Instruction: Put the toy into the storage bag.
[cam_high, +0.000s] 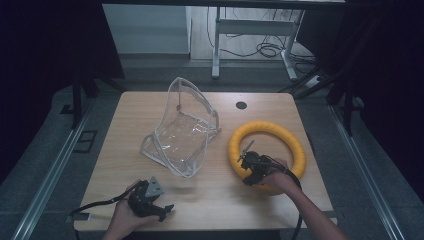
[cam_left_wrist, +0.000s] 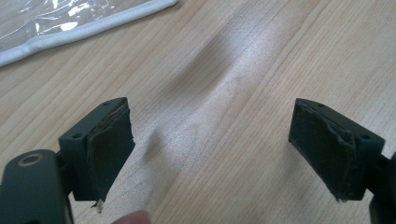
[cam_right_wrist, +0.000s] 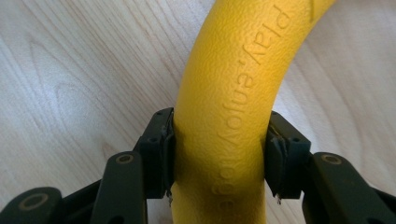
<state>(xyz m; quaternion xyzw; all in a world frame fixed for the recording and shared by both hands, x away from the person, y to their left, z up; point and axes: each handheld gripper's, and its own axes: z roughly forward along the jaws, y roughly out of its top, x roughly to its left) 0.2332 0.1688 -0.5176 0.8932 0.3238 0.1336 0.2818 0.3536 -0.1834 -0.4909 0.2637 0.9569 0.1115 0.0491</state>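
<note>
The table (cam_high: 210, 200) carries a clear plastic pouch (cam_high: 182, 132), lying open, and just right of that pouch the yellow ring (cam_high: 267, 150), flat on the wood. Your right hand-held gripper (cam_right_wrist: 219, 154) is clamped across the ring's near arc, so the grasp looks made. Your left hand-held gripper (cam_left_wrist: 212, 149) gapes empty below the pouch; next you'd likely lift the ring clear and bring the left in to steady the pouch.

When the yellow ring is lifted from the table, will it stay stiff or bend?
The yellow ring looks like soft foam: it dents slightly between the right tool, so it may flex. Its pebbled skin should resist slipping.
</note>
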